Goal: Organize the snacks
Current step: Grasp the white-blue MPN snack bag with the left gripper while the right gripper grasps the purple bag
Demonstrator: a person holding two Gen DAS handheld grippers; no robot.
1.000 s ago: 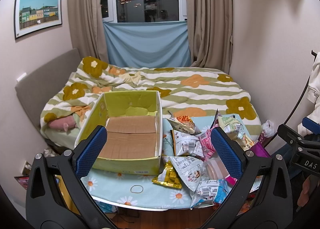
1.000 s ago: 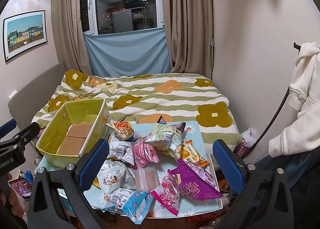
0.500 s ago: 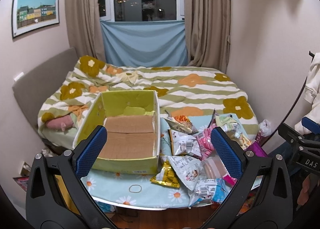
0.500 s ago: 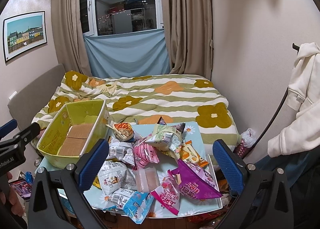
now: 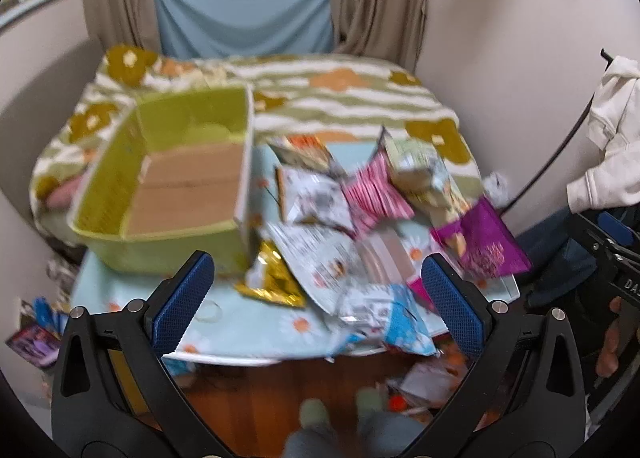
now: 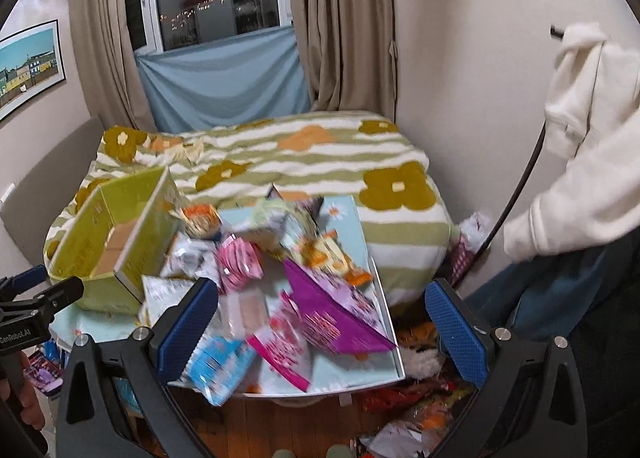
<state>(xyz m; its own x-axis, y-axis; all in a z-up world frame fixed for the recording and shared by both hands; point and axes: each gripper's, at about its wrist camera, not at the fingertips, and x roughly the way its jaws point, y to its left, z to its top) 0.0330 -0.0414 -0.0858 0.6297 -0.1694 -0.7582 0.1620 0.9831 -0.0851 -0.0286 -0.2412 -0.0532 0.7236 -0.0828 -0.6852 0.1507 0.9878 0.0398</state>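
A pile of snack packets lies on a small light-blue table point(image 5: 248, 334): a gold packet point(image 5: 272, 278), white packets point(image 5: 316, 254), a pink striped one point(image 5: 376, 190), a purple bag point(image 5: 484, 238) and a blue-white packet point(image 5: 400, 318). An empty yellow-green box point(image 5: 180, 186) with a cardboard floor stands at the table's left. My left gripper point(image 5: 318, 298) is open and empty, in front of the table's near edge. My right gripper point(image 6: 320, 322) is open and empty, above the near right packets, with the purple bag point(image 6: 336, 310) between its fingers in view.
A bed with a flowered striped blanket point(image 6: 304, 162) lies behind the table. A white hoodie point(image 6: 580, 146) hangs at the right wall. More packets lie on the wooden floor point(image 6: 404, 398) under and right of the table. The box also shows in the right wrist view point(image 6: 108, 242).
Both grippers have moved forward and tilted down toward the table; the packets and box look larger and blurred. Both stay open and empty.
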